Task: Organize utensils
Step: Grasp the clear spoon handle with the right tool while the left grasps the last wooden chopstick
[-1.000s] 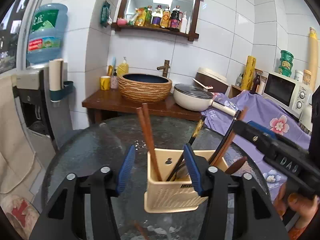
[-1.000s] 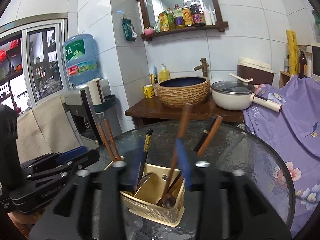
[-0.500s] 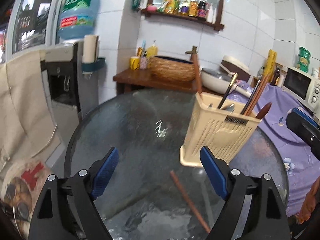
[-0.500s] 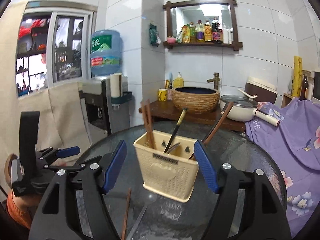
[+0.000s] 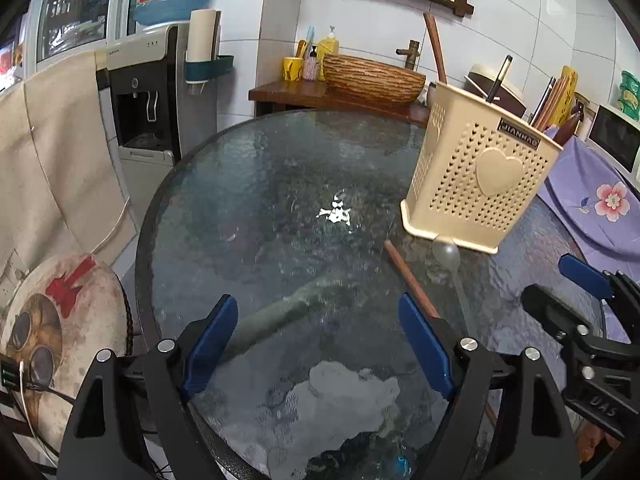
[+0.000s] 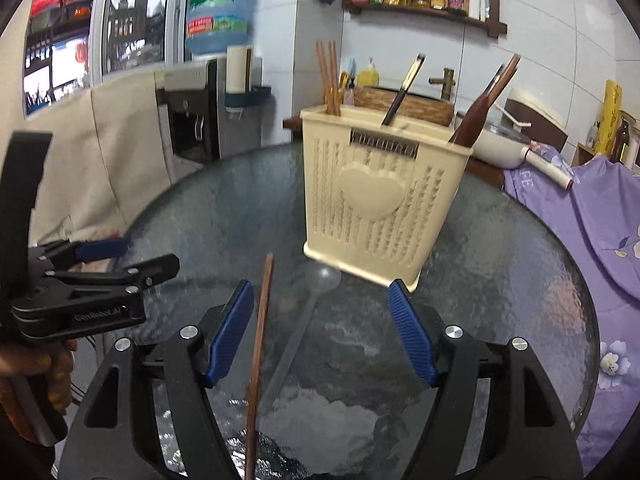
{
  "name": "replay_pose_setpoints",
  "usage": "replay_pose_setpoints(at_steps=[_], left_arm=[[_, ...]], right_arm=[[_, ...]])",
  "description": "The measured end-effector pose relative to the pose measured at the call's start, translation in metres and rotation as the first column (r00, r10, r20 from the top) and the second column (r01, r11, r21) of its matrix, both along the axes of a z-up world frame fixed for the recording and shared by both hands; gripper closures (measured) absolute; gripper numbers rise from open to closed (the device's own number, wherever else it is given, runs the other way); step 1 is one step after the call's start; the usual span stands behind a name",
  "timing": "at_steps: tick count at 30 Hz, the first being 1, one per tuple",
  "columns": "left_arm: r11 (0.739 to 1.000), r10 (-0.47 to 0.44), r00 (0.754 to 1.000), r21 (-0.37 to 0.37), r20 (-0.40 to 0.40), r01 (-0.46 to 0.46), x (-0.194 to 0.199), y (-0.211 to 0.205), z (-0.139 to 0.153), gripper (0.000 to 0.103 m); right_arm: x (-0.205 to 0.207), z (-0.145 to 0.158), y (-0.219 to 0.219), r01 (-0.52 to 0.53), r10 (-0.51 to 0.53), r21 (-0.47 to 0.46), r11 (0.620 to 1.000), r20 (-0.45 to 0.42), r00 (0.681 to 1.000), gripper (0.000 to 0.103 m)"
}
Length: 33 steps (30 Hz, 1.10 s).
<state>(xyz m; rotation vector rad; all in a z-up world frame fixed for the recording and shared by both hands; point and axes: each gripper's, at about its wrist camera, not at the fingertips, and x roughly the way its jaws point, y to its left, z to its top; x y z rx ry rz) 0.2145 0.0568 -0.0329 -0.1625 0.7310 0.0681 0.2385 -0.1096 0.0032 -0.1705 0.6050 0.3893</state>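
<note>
Both our grippers have pulled back from the holder [image 6: 380, 196] at twelve o'clock, jaws wide and empty, chopstick [image 6: 260, 336] and spoon [image 6: 316, 288] on the worktop [image 6: 500, 280].

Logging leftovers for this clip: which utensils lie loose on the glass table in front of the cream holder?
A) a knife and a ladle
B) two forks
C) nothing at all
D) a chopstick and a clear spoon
D: a brown chopstick and a clear spoon lie on the glass table just before the cream holder, between the open jaws of the right gripper.
</note>
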Motion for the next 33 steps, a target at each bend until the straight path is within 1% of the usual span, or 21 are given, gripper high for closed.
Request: replay_pose_setpoints(at_steps=[4, 7, 9, 17, 19, 23, 27, 31, 33], left_arm=[[1.000, -0.009, 1.000, 0.003, -0.015, 0.009, -0.004, -0.002, -0.006, 0.026], [1.000, -0.012, 1.000, 0.002, -0.022, 0.012, -0.005, -0.004, -0.009, 0.027], [1.000, -0.012, 1.000, -0.003, -0.025, 0.012, -0.007, -0.004, -0.011, 0.028], [1.000, 0.007, 1.000, -0.006, -0.029, -0.007, -0.008, 0.005, -0.012, 0.028], [1.000, 0.012, 1.000, -0.004, -0.029, -0.012, -0.008, 0.008, -0.012, 0.028], [1.000, 0.018, 0.999, -0.007, -0.035, -0.018, -0.007, 0.011, -0.013, 0.028], [1.000, 0.012, 0.999, -0.009, -0.041, -0.013, -0.005, 0.010, -0.014, 0.028], [1.000, -0.004, 0.999, -0.003, -0.050, 0.004, -0.002, 0.004, -0.017, 0.028], [1.000, -0.011, 0.998, 0.002, -0.055, 0.011, -0.001, 0.001, -0.018, 0.028]], right_arm=[[0.008, -0.020, 0.003, 0.015, -0.017, -0.022, 1.000, -0.067, 0.998, 0.033], [0.021, -0.032, 0.001, 0.025, -0.024, 0.002, 1.000, -0.135, 0.990, 0.033], [0.031, -0.037, 0.001, 0.034, -0.032, 0.009, 0.999, -0.163, 0.986, 0.033], [0.074, -0.053, 0.022, 0.056, -0.065, -0.048, 0.997, -0.227, 0.972, 0.036], [0.082, -0.058, 0.026, 0.062, -0.073, -0.053, 0.997, -0.250, 0.965, 0.040], [0.098, -0.066, 0.033, 0.073, -0.083, -0.044, 0.996, -0.293, 0.953, 0.042], [0.106, -0.066, 0.040, 0.073, -0.088, -0.060, 0.995, -0.287, 0.954, 0.044], [0.115, -0.065, 0.046, 0.069, -0.084, -0.060, 0.996, -0.282, 0.956, 0.054], [0.120, -0.064, 0.048, 0.072, -0.086, -0.060, 0.996, -0.279, 0.956, 0.058]])
